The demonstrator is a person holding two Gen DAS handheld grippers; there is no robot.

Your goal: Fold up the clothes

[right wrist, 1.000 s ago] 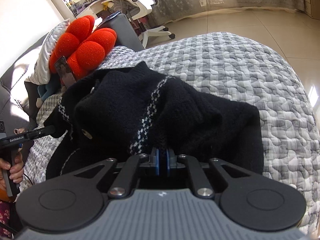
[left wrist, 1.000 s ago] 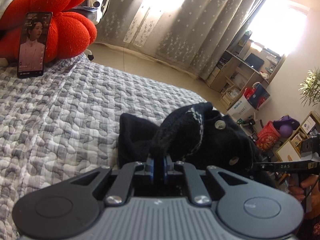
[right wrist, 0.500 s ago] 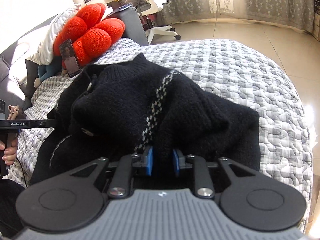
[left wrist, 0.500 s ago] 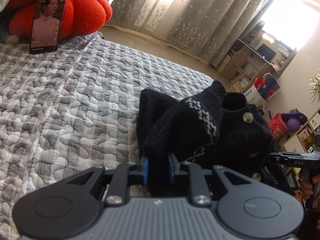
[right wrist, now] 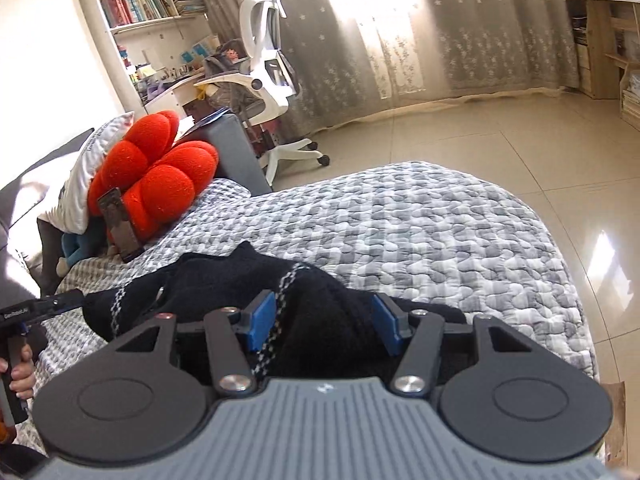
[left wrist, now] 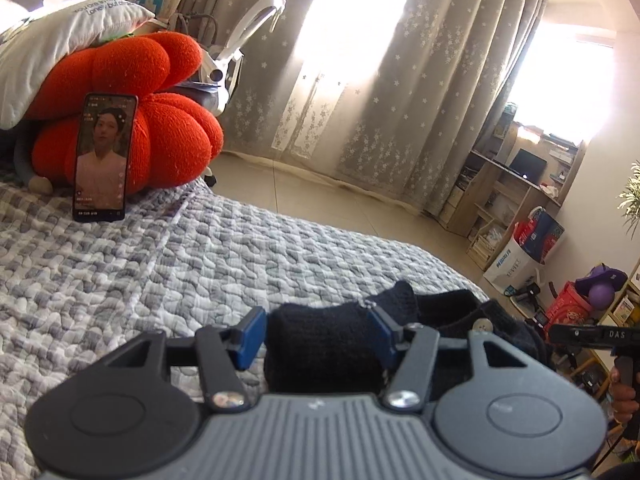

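Quilt (left wrist: 168, 276) grey-checked, black cardigan (right wrist: 320, 308) lying on it, both tongs just opened, released, curtains (left wrist: 400, 92) sunlit.

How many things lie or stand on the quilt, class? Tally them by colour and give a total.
Black: 2, the cardigan and the phone
Red: 1, the cushion
White: 1, the pillow
Total: 4
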